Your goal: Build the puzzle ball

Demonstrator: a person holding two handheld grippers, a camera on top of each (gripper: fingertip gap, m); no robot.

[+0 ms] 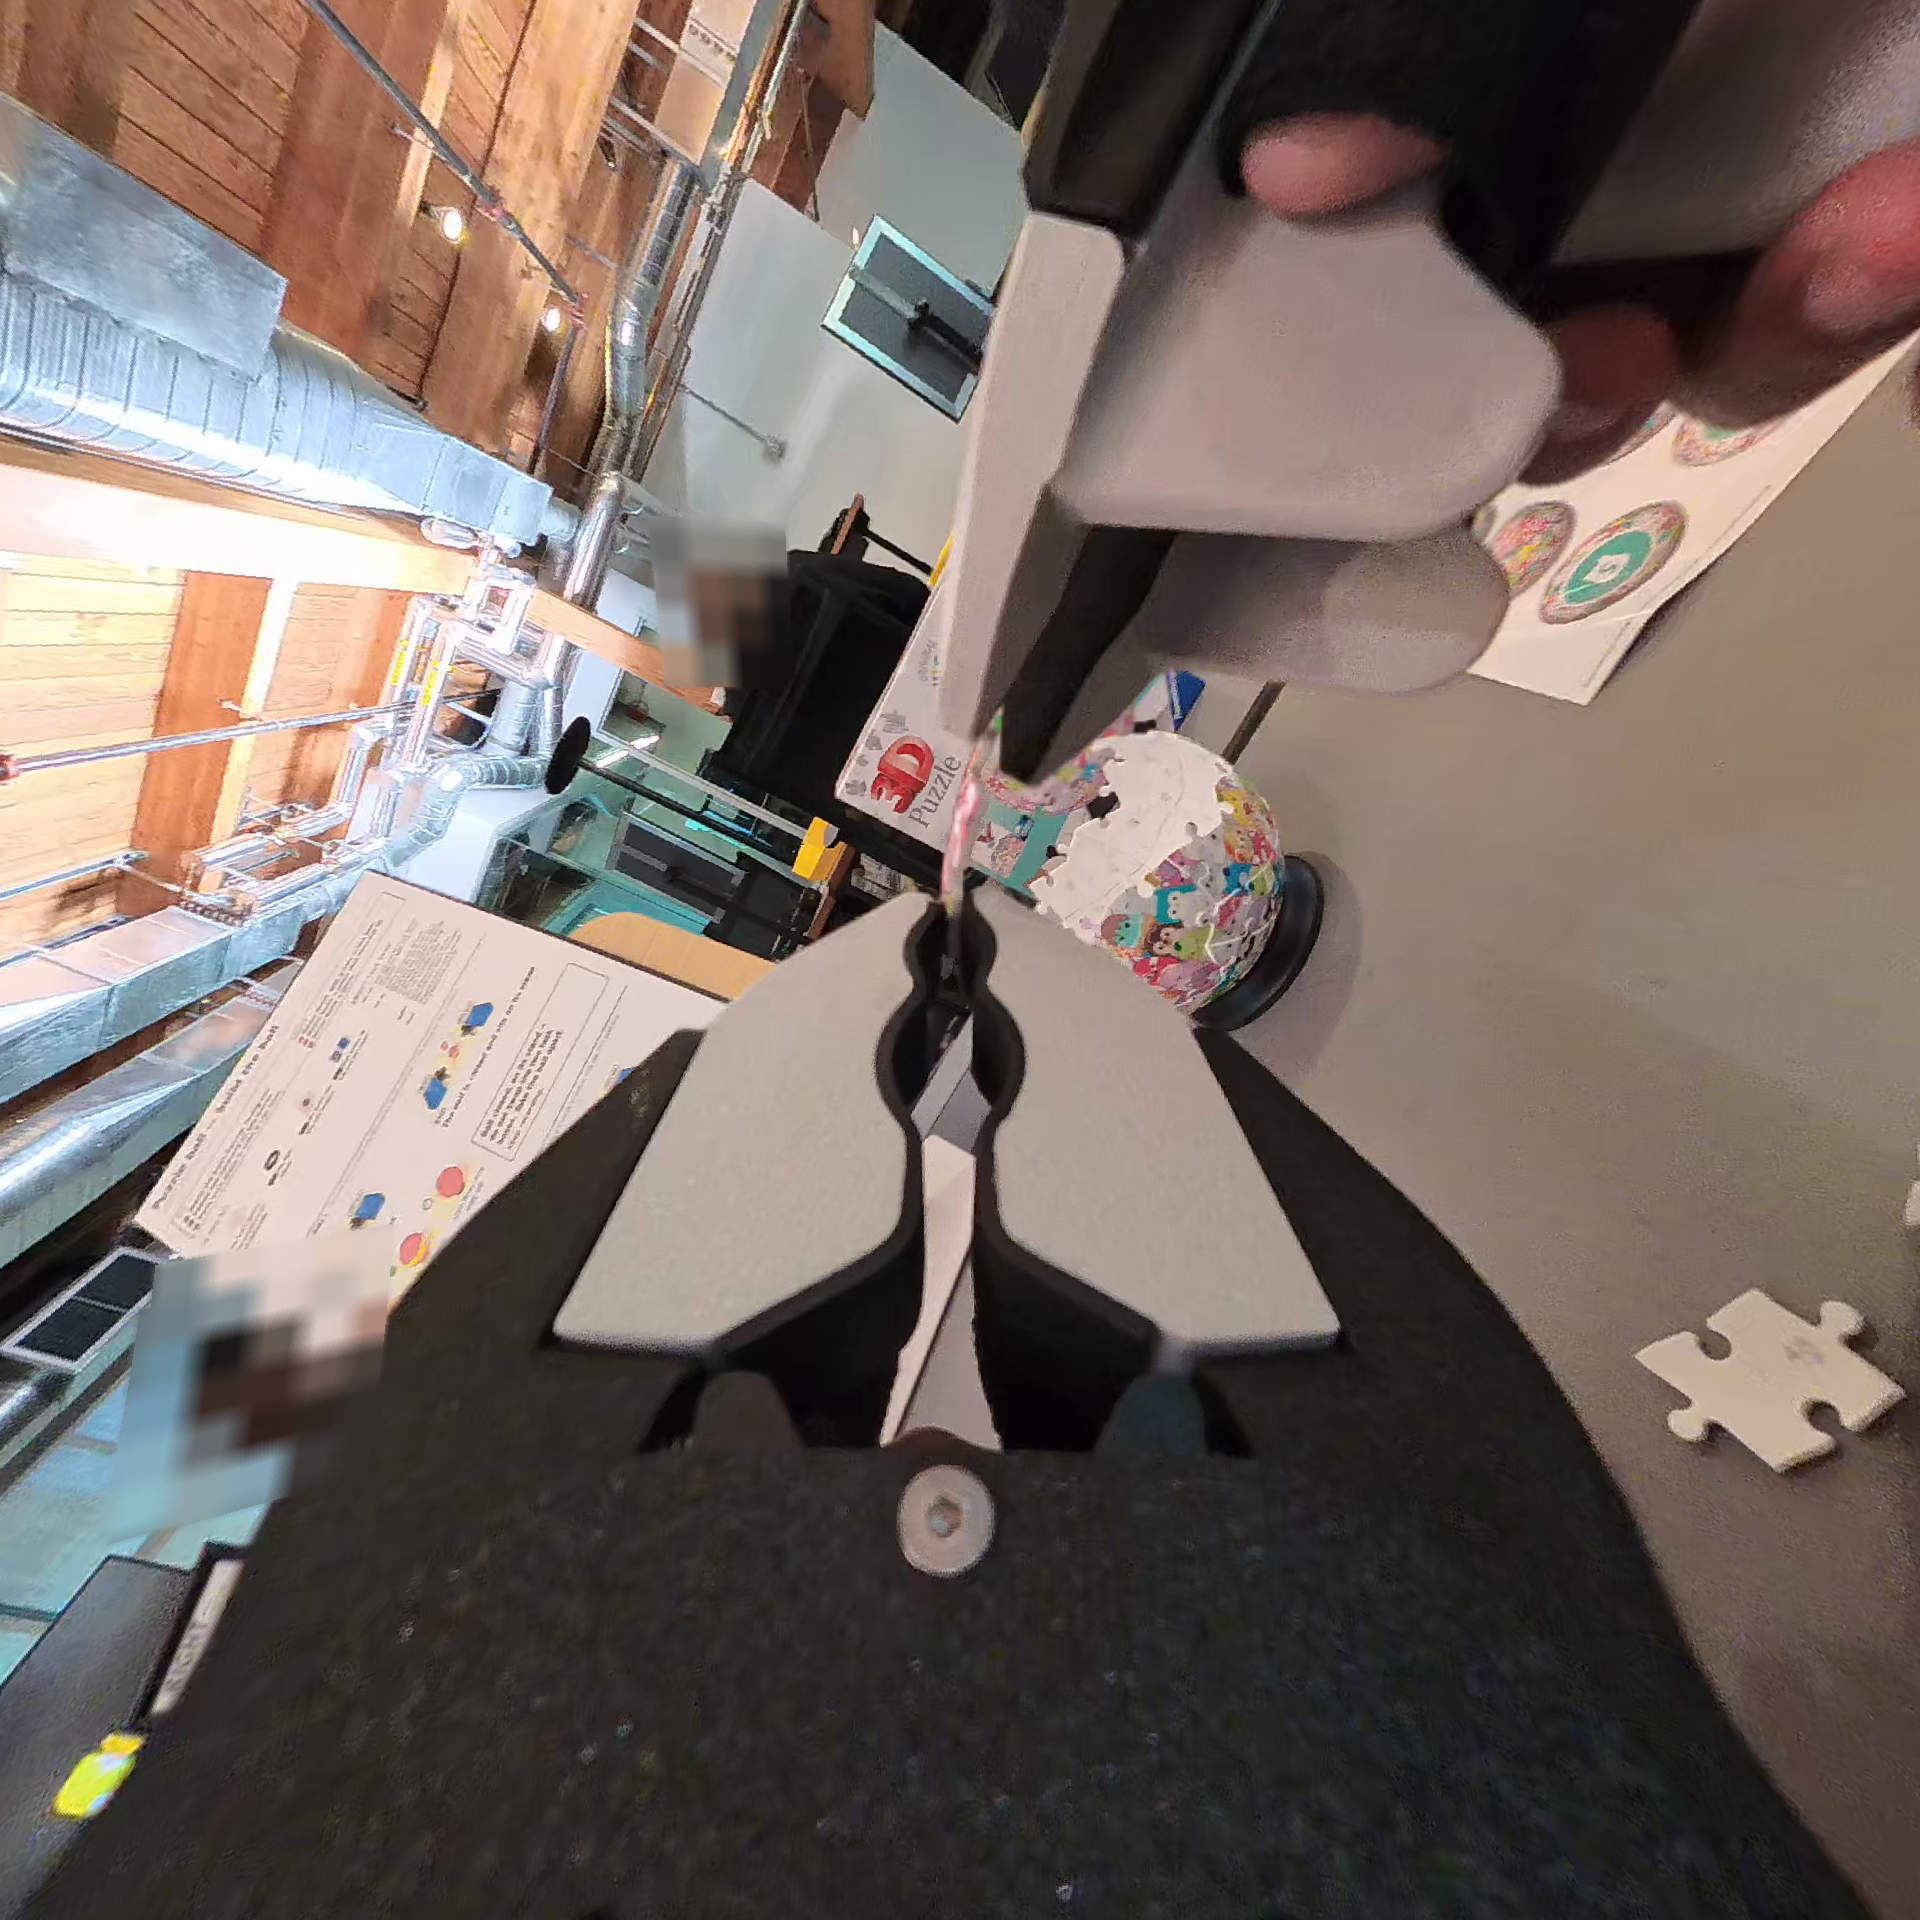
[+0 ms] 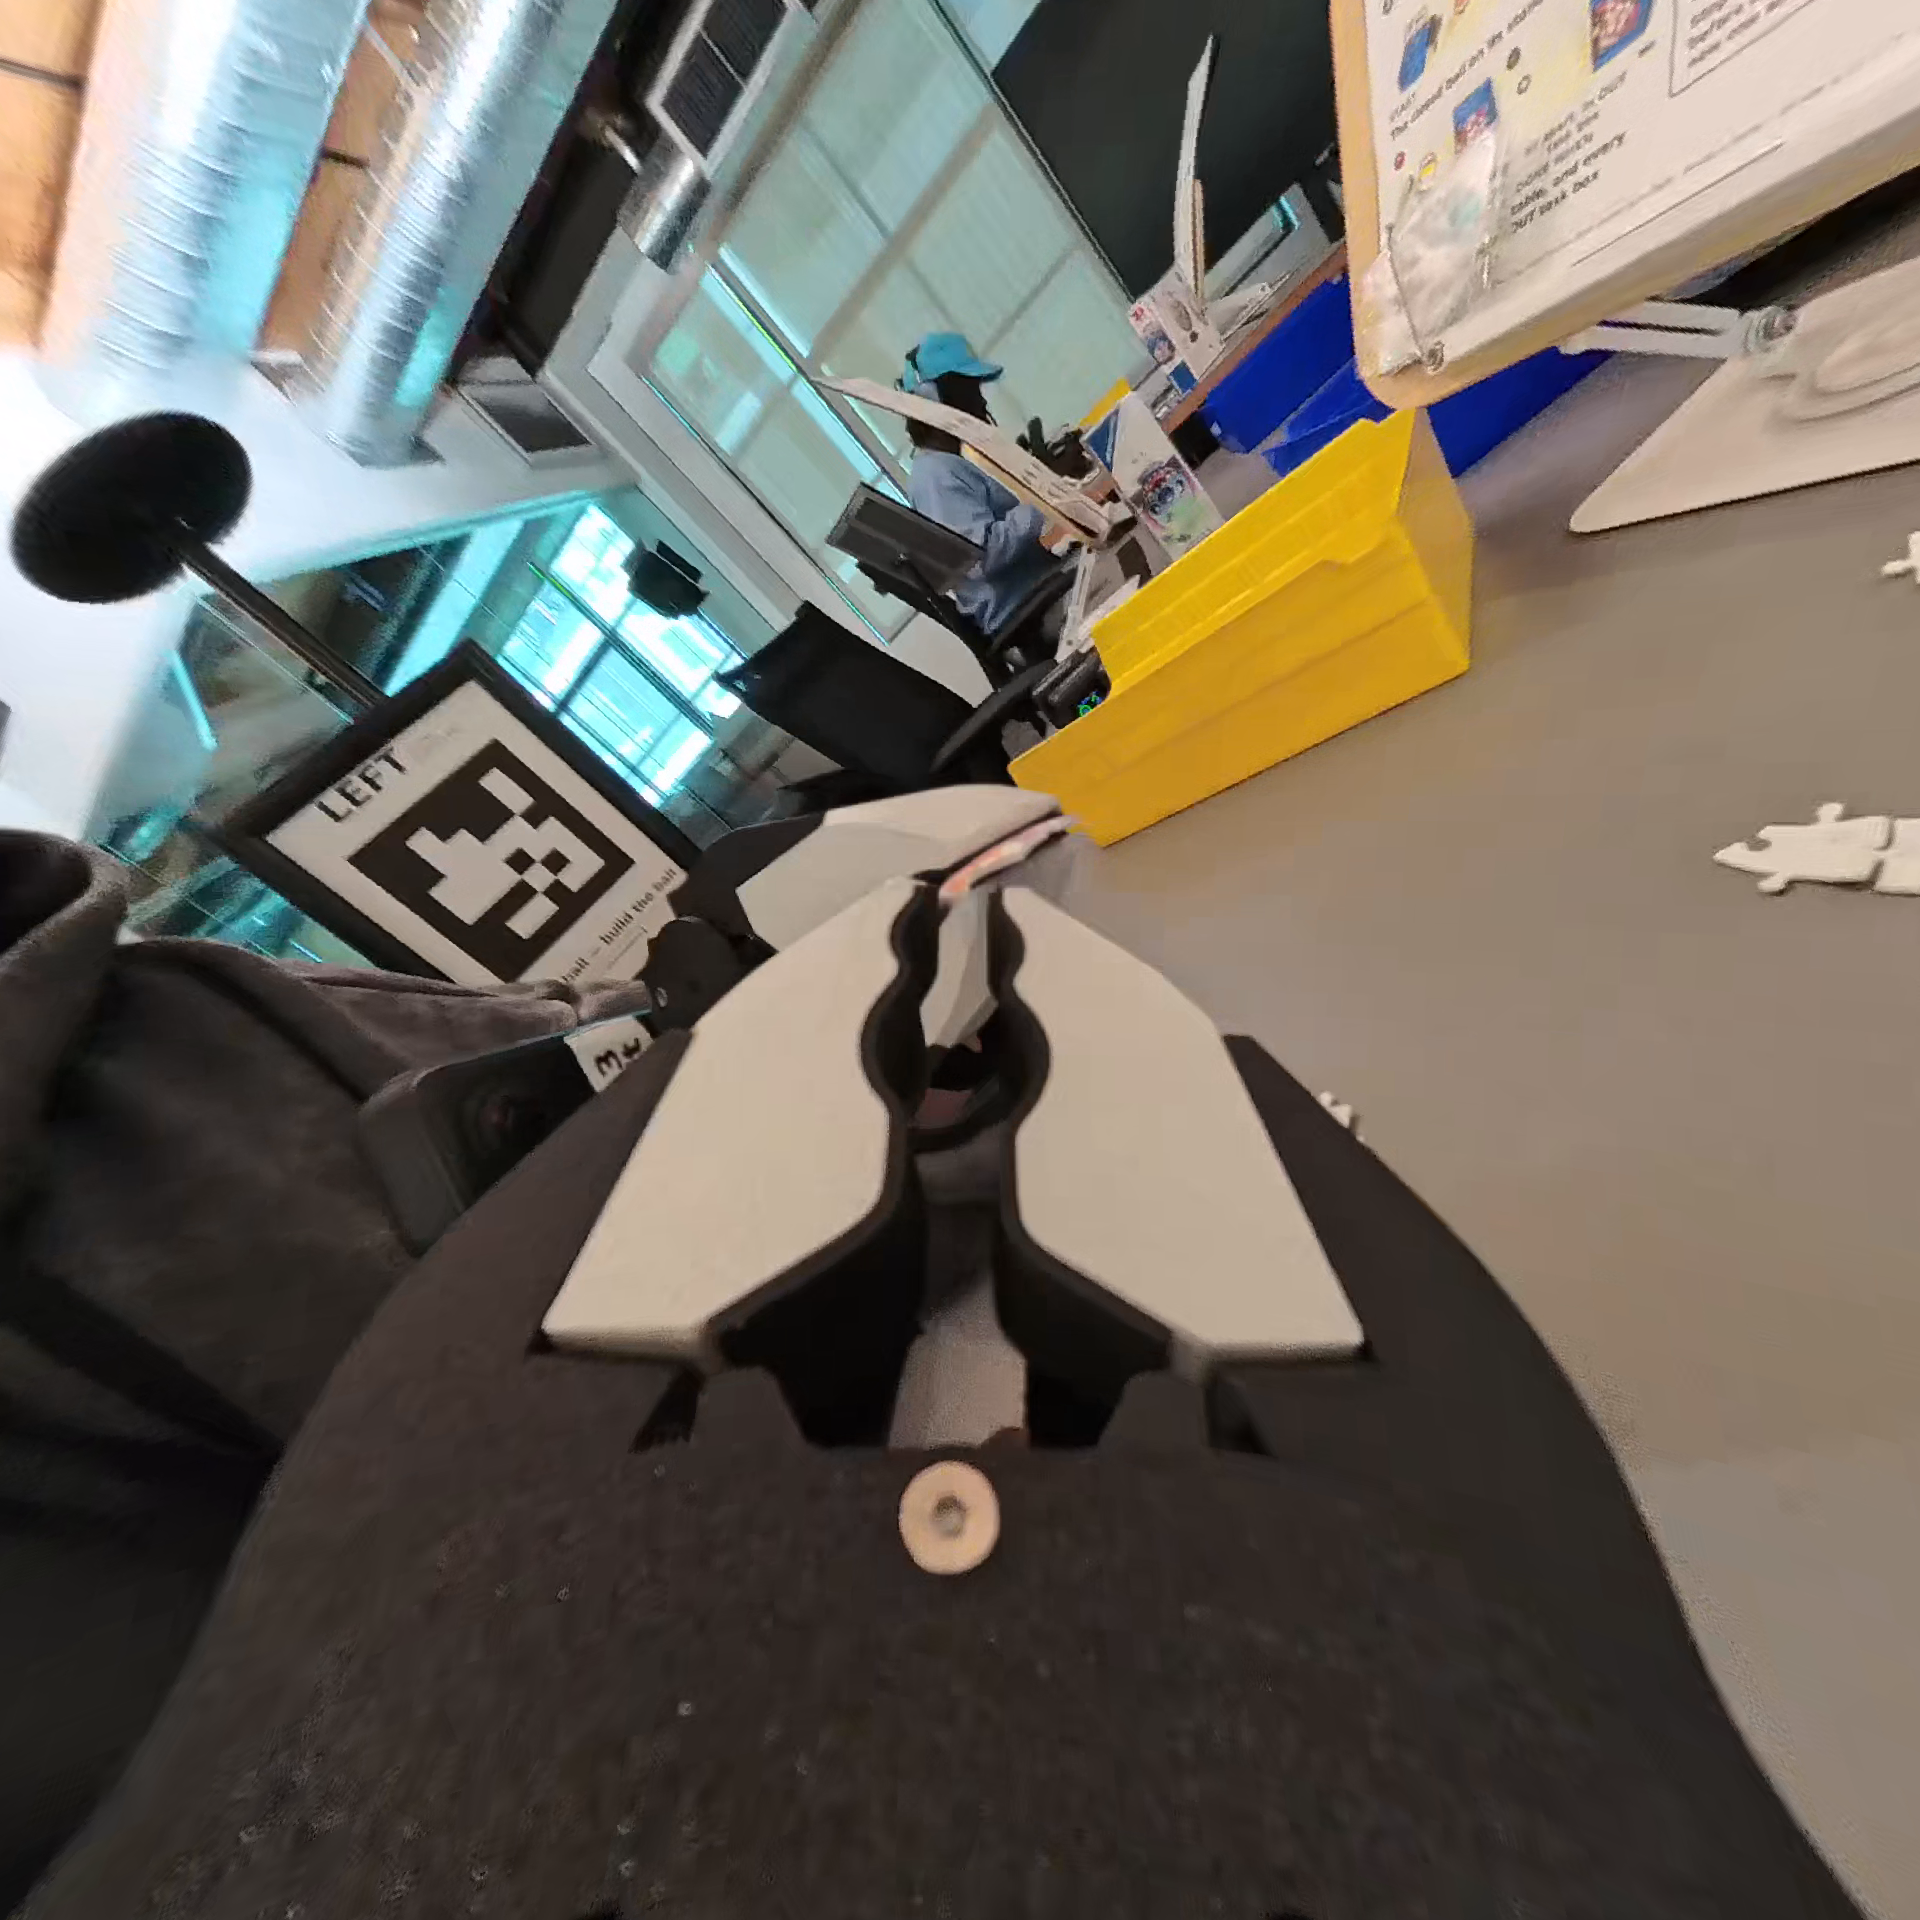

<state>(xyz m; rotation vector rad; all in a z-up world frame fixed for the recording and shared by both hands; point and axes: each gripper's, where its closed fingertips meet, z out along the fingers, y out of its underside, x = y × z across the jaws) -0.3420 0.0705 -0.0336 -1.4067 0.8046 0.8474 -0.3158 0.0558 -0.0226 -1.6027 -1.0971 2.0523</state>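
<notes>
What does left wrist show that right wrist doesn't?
Only the left wrist view shows the half-built puzzle ball on its black stand, with the puzzle box behind it. Only the right wrist view shows the yellow bin and a seated person far off. Both show the left gripper and right gripper pinching one thin puzzle piece edge-on, and loose white pieces on the grey table.

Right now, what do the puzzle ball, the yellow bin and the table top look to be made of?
Puzzle ball: thin rigid curved pieces, likely plastic, glossy colour print outside, plain white where backs show. Yellow bin: moulded plastic, smooth, ridged walls. Table top: flat matte grey, probably laminate; it is hard to tell. Both claws, left and right, pinch one thin piece.
</notes>
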